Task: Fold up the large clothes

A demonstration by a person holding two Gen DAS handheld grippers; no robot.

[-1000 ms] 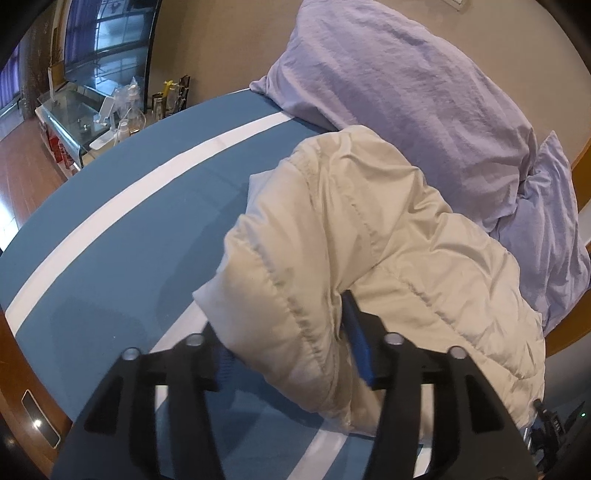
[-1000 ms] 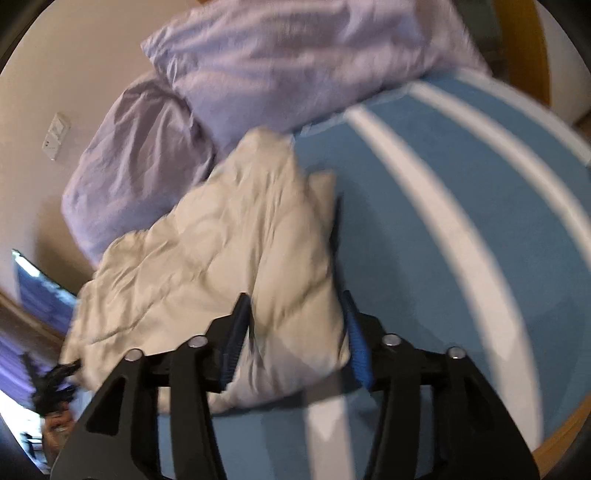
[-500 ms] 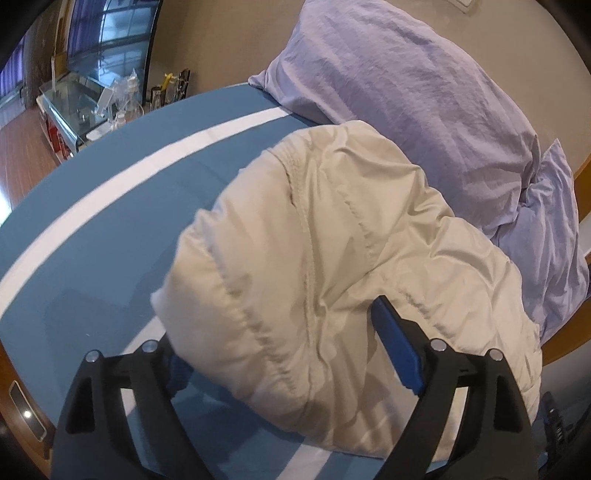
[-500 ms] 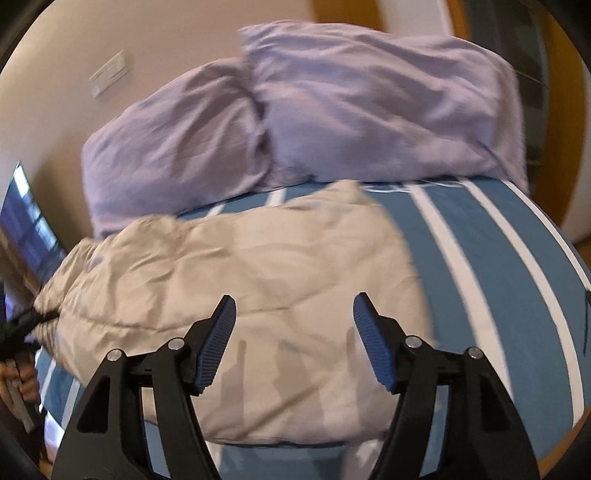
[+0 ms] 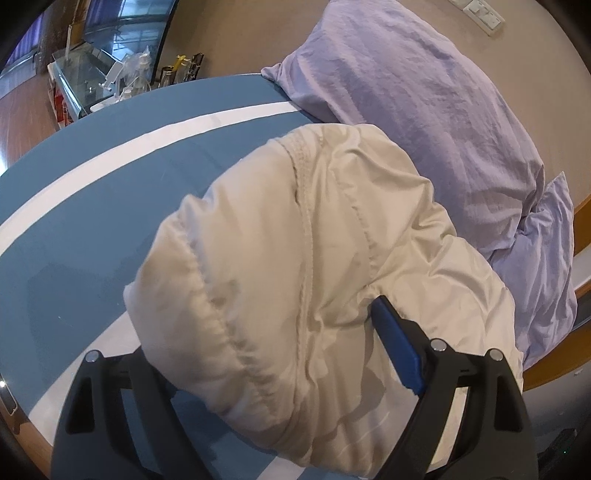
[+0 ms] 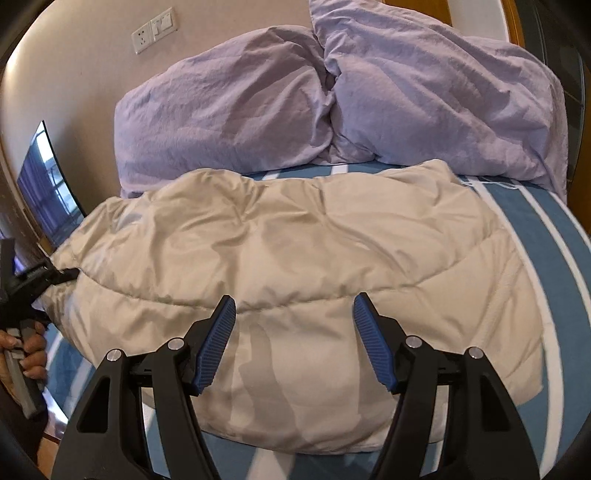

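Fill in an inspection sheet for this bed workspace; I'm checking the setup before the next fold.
Surface: blue bedspread with white stripes.
Job's things: cream puffer jacket lying bunched on it.
Clutter: two lilac pillows at the head.
Grippers: left gripper open, jacket between its jaws; right gripper open above the jacket.
Cables: nothing seen.
Surroundings: wall sockets, glass cabinet with bottles, wooden floor.
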